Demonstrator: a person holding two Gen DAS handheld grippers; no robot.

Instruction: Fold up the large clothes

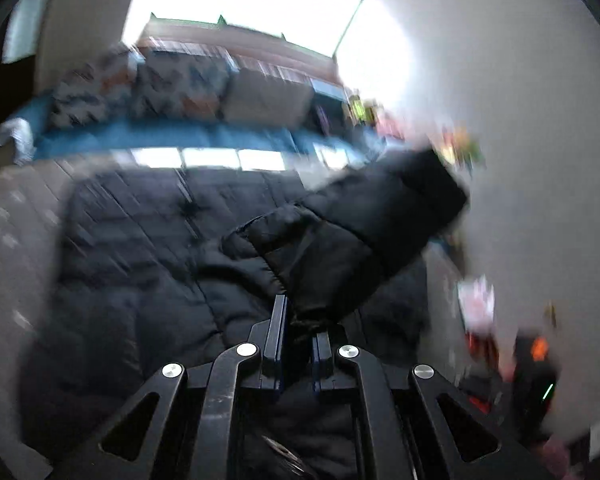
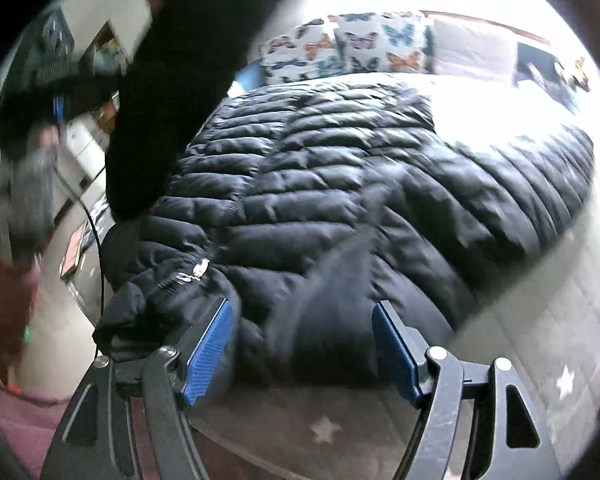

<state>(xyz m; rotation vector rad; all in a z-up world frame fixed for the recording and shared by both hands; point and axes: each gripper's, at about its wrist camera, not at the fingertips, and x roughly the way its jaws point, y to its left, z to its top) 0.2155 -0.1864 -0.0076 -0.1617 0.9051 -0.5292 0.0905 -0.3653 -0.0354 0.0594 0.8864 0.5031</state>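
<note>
Left gripper (image 1: pixel 300 332) fingers pinch the black quilted jacket's (image 2: pixel 340 184) sleeve; right gripper (image 2: pixel 304 348) fingers spread wide.

Black quilted puffer jacket (image 2: pixel 340 168) spread flat across centre frame; one sleeve (image 2: pixel 180 80) lifted at upper left; zipper (image 2: pixel 198 270) lower left.
</note>
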